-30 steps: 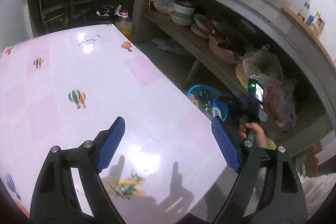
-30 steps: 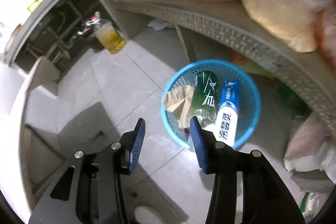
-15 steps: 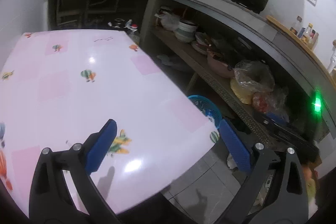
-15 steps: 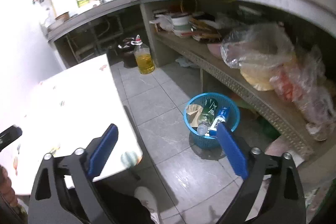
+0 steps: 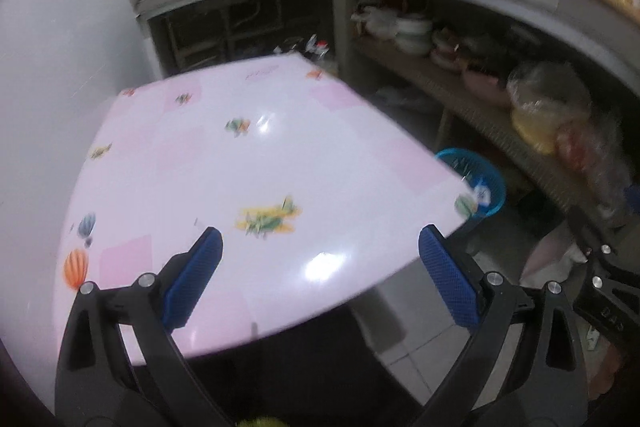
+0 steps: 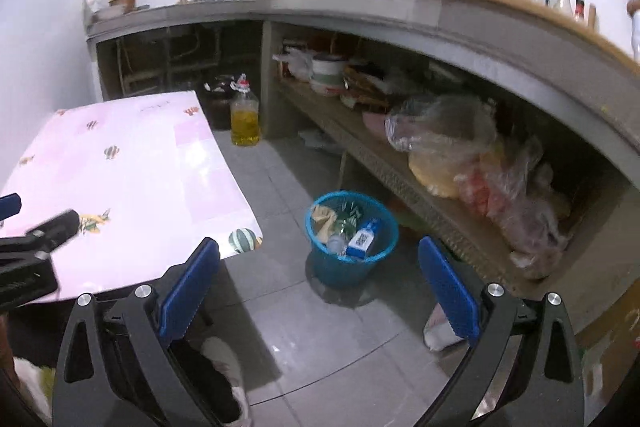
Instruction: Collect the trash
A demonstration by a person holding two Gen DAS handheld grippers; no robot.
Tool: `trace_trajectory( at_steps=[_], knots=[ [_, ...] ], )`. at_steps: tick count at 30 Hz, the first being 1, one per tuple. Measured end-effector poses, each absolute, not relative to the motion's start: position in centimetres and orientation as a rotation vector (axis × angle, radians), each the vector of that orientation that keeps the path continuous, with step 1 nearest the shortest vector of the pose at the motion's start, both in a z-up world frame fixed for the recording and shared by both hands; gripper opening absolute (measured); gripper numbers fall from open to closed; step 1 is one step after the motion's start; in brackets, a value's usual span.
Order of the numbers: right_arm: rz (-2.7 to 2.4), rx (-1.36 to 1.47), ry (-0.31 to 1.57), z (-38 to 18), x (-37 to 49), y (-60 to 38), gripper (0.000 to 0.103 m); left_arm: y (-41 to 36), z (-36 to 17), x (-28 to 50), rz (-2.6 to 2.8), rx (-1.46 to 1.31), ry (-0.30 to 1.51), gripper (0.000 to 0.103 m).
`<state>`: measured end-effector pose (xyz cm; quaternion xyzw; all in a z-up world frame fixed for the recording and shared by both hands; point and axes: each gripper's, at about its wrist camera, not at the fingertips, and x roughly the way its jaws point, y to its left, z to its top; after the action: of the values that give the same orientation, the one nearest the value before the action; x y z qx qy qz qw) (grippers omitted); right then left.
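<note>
A blue plastic trash basket [image 6: 352, 259] stands on the grey tiled floor beside the pink table [image 6: 132, 179]. Inside it lie a blue-and-white carton [image 6: 363, 239], a clear bottle [image 6: 337, 243] and crumpled brown paper [image 6: 323, 217]. My right gripper [image 6: 318, 289] hangs well above and in front of the basket, jaws wide open and empty. My left gripper [image 5: 318, 277] is open and empty over the table's [image 5: 248, 163] near edge. The basket [image 5: 476, 183] shows past the table's right corner in the left wrist view.
A low shelf [image 6: 400, 171] under the concrete counter holds bowls and plastic bags [image 6: 452, 143]. A jug of yellow oil [image 6: 245, 119] stands on the floor by the shelf post. A person's white shoe [image 6: 224, 359] is at the bottom. The other gripper [image 6: 32, 251] shows at the left.
The right gripper opened wide and rose back from just above the basket to a higher, farther view. The left gripper drew back toward the table's near edge and tilted up.
</note>
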<state>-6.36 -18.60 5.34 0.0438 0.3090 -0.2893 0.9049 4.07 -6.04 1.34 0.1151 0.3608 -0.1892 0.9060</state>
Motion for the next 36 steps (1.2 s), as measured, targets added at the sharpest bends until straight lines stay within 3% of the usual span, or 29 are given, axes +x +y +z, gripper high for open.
trace_trajectory(
  at_steps=[10,36],
  knots=[
    [-0.533,0.045,0.675,4.7,-6.3,-18.2,0.097,-6.1,0.7,1.5,-0.330,0.202,0.763,0.095],
    [-0.508,0.045,0.695,5.3,-6.6,-19.3,0.097,-6.4,1.6,3.6,-0.267,0.156,0.773,0.095]
  ],
)
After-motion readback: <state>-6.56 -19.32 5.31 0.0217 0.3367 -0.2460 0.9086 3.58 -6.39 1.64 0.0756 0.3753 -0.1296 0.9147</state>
